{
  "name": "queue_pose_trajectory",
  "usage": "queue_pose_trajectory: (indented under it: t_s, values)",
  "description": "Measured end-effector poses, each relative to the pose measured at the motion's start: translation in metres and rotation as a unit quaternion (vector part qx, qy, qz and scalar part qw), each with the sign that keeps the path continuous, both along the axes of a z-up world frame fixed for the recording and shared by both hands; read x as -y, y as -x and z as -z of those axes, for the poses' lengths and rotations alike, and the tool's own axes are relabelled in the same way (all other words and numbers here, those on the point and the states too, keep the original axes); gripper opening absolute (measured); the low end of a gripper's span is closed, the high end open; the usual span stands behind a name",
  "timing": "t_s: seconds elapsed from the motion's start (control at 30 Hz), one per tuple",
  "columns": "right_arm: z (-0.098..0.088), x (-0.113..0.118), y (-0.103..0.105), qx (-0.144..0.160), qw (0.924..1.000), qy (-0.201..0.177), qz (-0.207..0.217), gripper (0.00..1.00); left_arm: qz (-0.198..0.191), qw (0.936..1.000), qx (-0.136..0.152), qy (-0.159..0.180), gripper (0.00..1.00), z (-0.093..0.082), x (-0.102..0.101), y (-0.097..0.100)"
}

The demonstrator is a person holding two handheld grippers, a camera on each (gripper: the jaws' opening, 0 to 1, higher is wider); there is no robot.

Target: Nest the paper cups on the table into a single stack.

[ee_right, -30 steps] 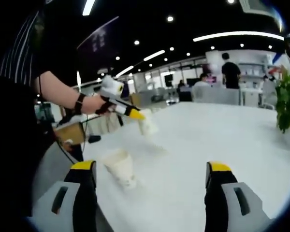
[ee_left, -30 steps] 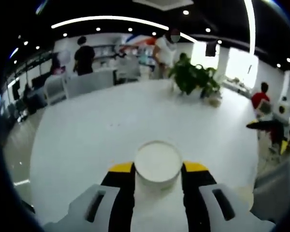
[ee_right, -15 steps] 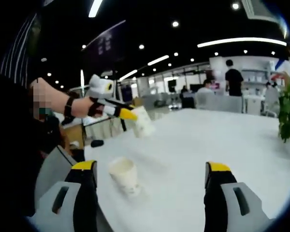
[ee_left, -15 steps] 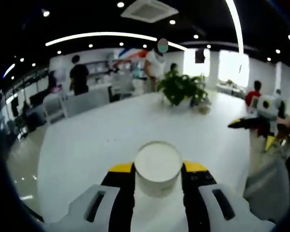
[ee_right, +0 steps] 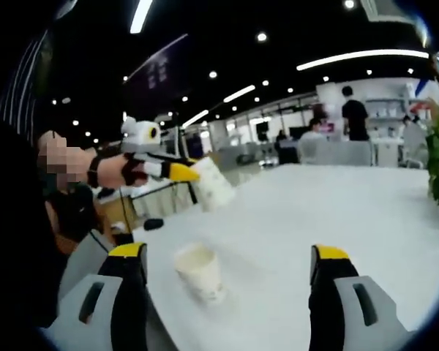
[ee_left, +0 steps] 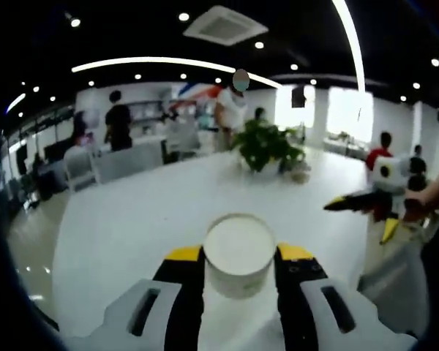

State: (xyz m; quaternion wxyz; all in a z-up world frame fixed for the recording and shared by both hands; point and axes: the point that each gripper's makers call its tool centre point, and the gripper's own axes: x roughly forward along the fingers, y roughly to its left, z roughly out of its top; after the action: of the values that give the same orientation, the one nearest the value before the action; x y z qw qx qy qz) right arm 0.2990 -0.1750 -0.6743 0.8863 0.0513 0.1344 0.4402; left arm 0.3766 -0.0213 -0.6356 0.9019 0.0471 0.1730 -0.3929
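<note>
I'm gripping 1 cup (ee_left: pixel 240 252) w/ L gripper (ee_left: pixel 240 267); R gripper (ee_right: pixel 229 274) is gaping, upright 2nd cup (ee_right: pixel 200 272) sitting lower left betw. jaws, nearer R.

Matt white paper on held cup (ee_left: pixel 240 252), rim rolled, inside plain and unprinted. Same dull white paper on standing cup (ee_right: pixel 200 271), faint marking low on wall, too blurred to read. Smooth white surface (ee_left: pixel 132 219), semi-gloss, soft ceiling-light glare. Moulded plastic on left claw (ee_left: pixel 240 274): matt grey bodies, black arms, yellow tips. Same on right claw (ee_right: pixel 230 256).
</note>
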Motion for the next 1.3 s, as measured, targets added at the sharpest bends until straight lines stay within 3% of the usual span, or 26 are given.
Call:
queue_pose_trajectory:
  t_s: [0.27, 0.67, 0.9, 1.1, 1.2, 1.3]
  values:
    - [-0.011, -0.021, -0.003, -0.003, 0.9992, -0.032, -0.021, 0.9, 0.001, 0.9998, 0.011, 0.019, 0.35, -0.009, 0.0, 0.013]
    - [-0.011, -0.079, 0.003, -0.009, 0.9946, -0.037, -0.096, 0.84, -0.008, 0.9979, -0.013, 0.063, 0.35, -0.012, 0.001, 0.023]
    - [-0.019, -0.105, 0.006, -0.01, 0.9903, -0.053, -0.128, 0.84, 0.013, 0.9966, -0.015, 0.08, 0.35, -0.018, 0.011, 0.032]
    - [-0.022, -0.116, 0.011, -0.024, 0.9856, -0.079, -0.148, 0.76, 0.038, 0.9939, -0.017, 0.102, 0.35, -0.027, 0.022, 0.041]
    - [-0.028, -0.117, 0.016, -0.019, 0.9829, -0.093, -0.158, 0.68, 0.053, 0.9951, -0.009, 0.083, 0.35, -0.026, 0.025, 0.045]
    - [-0.03, -0.113, 0.017, -0.02, 0.9822, -0.102, -0.156, 0.67, 0.056, 0.9945, -0.011, 0.088, 0.35, -0.027, 0.026, 0.047]
